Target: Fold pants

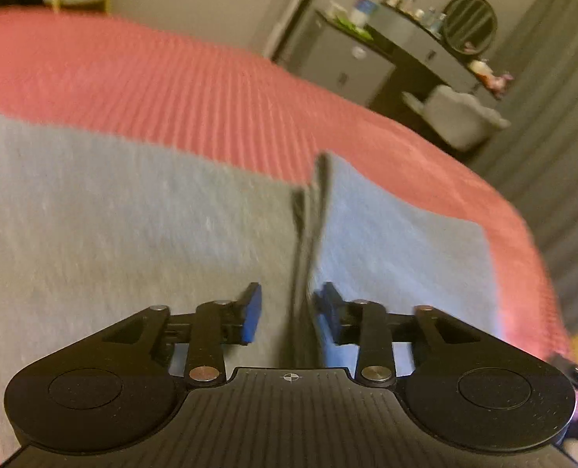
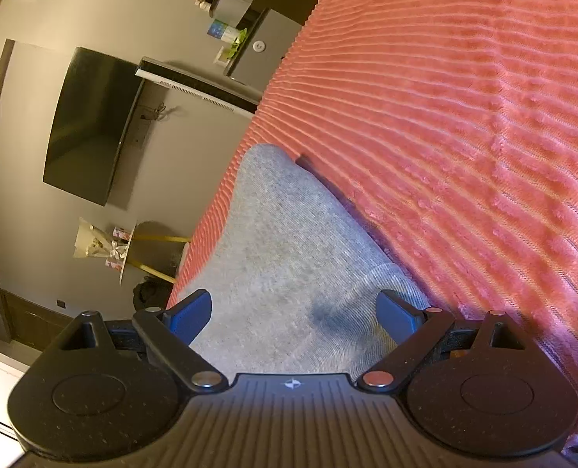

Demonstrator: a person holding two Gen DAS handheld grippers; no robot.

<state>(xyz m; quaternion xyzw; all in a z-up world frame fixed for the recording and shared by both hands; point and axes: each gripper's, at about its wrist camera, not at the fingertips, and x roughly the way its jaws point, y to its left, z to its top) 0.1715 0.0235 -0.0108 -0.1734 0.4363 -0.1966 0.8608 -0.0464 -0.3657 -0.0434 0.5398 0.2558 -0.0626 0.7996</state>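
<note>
Grey pants (image 1: 133, 214) lie spread on a pink ribbed bedspread (image 1: 172, 78). In the left wrist view a raised fold (image 1: 302, 234) of the grey fabric runs between the blue pads of my left gripper (image 1: 289, 314); the pads stand a little apart on either side of it, so whether they pinch it is unclear. The view is blurred. In the right wrist view my right gripper (image 2: 295, 318) is open, its blue pads wide apart over one grey pant leg (image 2: 281, 241) and its ribbed cuff (image 2: 371, 312), holding nothing.
The bedspread (image 2: 464, 117) stretches far to the right of the right gripper. Beyond the bed edge stand a dark dresser with a round mirror (image 1: 469, 23), a grey chair (image 1: 460, 117), a wall TV (image 2: 90, 128) and a small side table (image 2: 129, 253).
</note>
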